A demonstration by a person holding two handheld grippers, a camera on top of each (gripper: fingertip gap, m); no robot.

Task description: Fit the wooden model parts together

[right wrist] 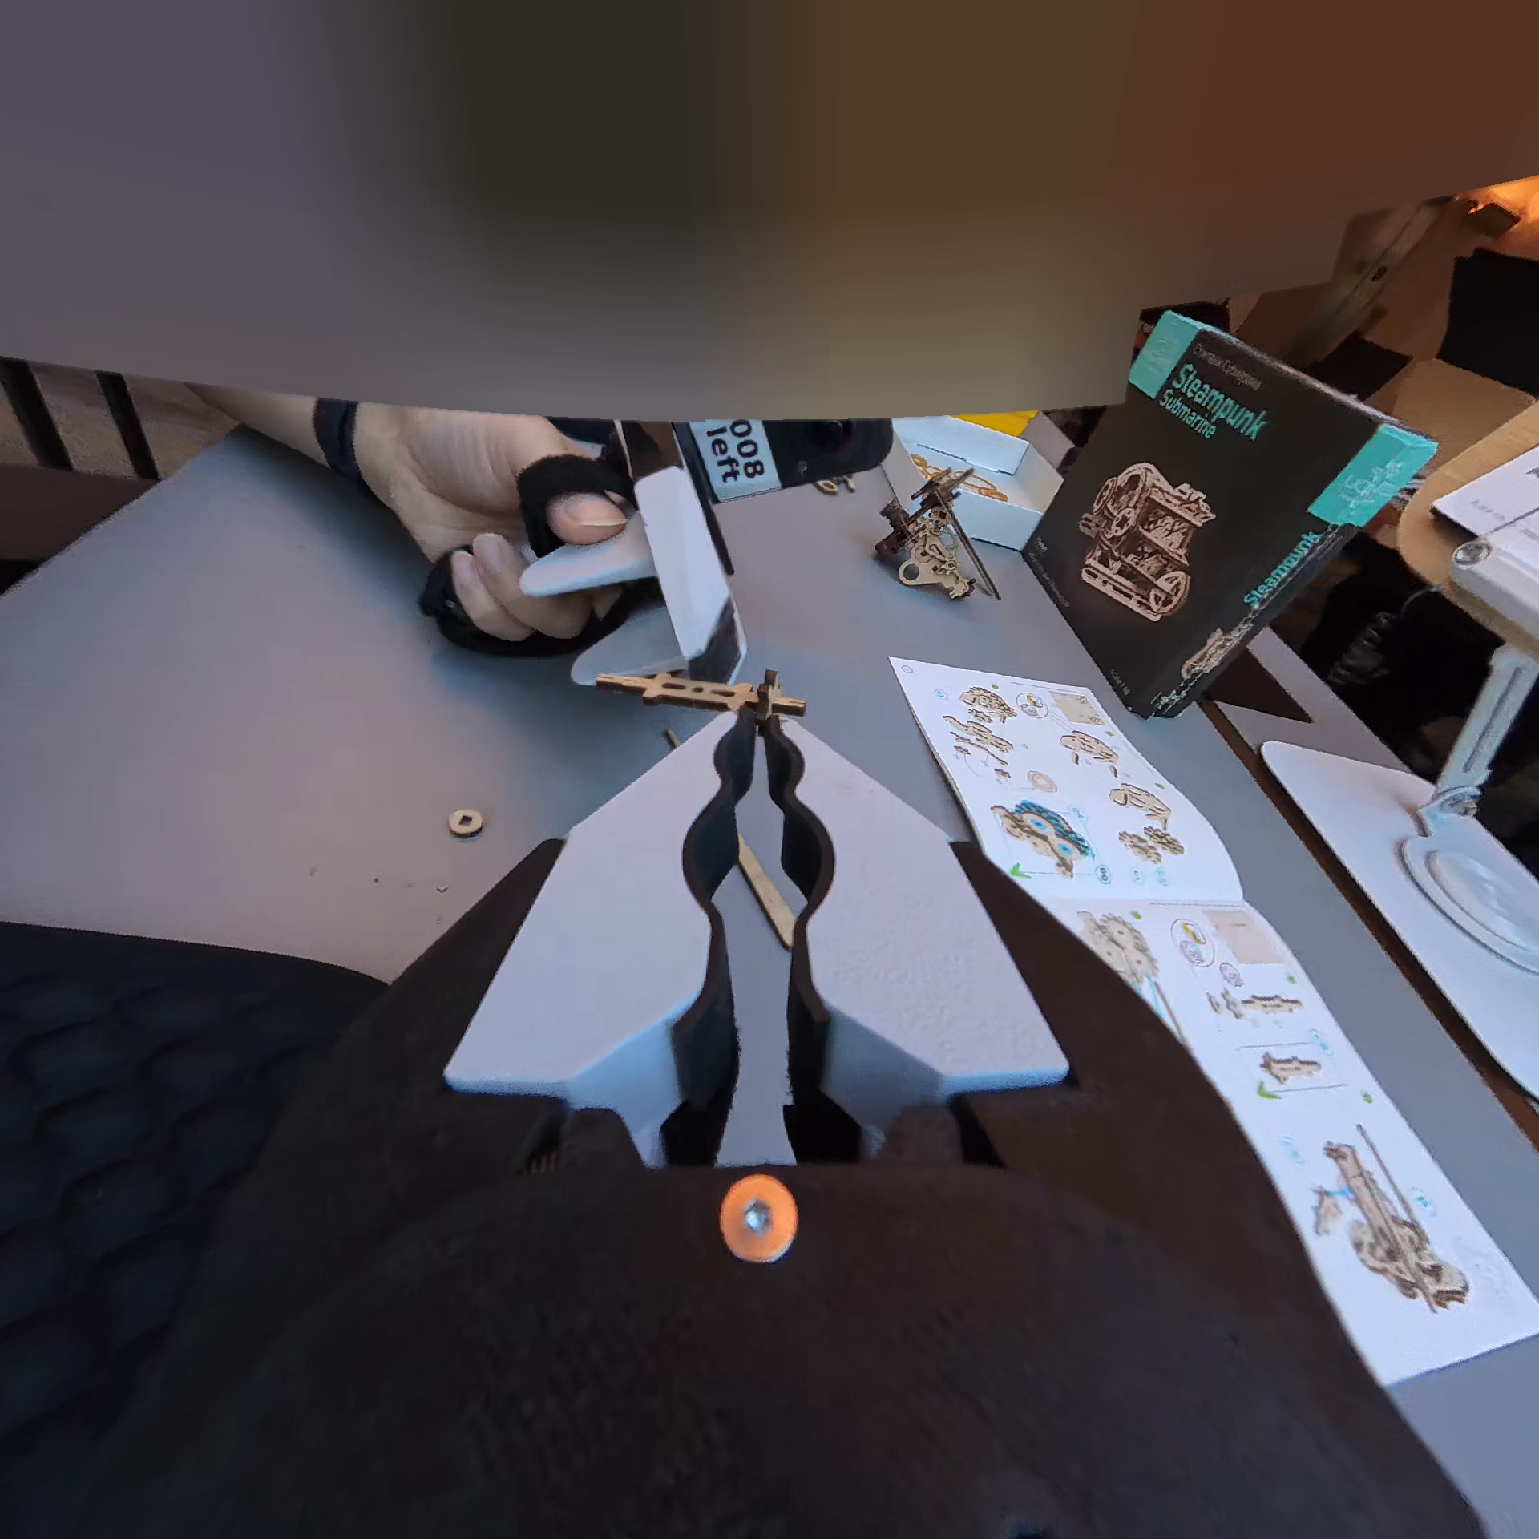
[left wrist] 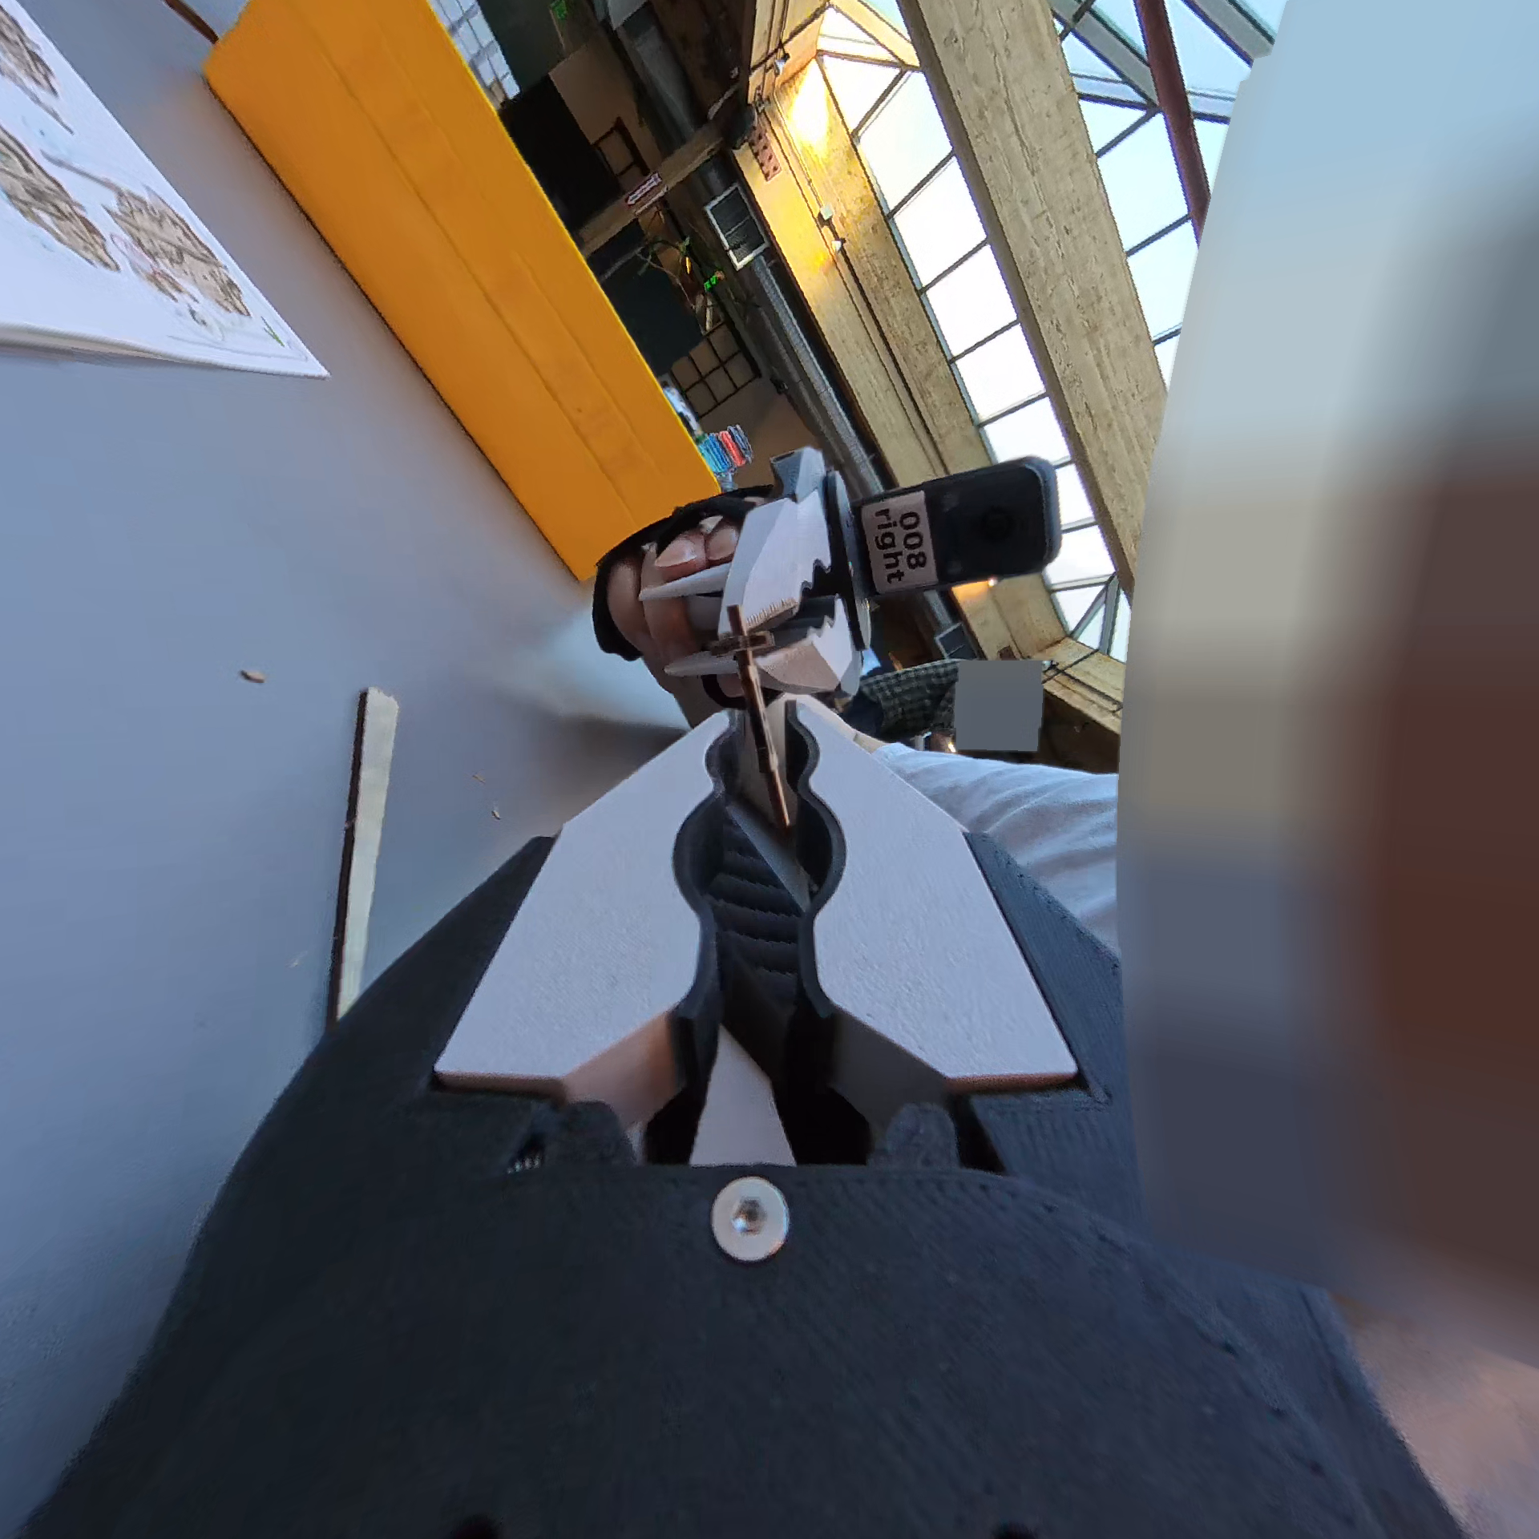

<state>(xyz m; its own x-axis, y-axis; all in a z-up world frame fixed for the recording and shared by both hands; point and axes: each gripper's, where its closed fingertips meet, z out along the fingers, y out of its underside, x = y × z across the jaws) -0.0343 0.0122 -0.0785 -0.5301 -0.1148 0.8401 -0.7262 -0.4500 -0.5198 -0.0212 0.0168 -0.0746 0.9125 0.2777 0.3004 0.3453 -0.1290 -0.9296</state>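
My right gripper (right wrist: 762, 721) is shut on a small wooden cross piece (right wrist: 770, 687) that sits on a long slotted wooden bar (right wrist: 666, 686). It holds both above the grey table (right wrist: 250, 708). The bar runs left to my left gripper (right wrist: 716, 662). In the left wrist view the bar (left wrist: 766, 749) shows edge-on and lies between my left gripper's (left wrist: 762, 720) fingers. There is a gap on both sides of it, so the pads do not press on it. The right gripper (left wrist: 754, 645) shows there too, pinching the cross piece (left wrist: 744, 640).
An open instruction booklet (right wrist: 1083, 791) lies at the right, with the dark kit box (right wrist: 1207, 533) behind it. A partly built wooden assembly (right wrist: 924, 541) stands at the back. A wooden washer (right wrist: 466, 823) and a flat stick (right wrist: 766, 891) lie on the table. A yellow box (left wrist: 458, 250) is in the left wrist view. From either gripper's tips it is about 9 cm to the flat stick (right wrist: 766, 891). It is also in sight in the left wrist view (left wrist: 370, 751).
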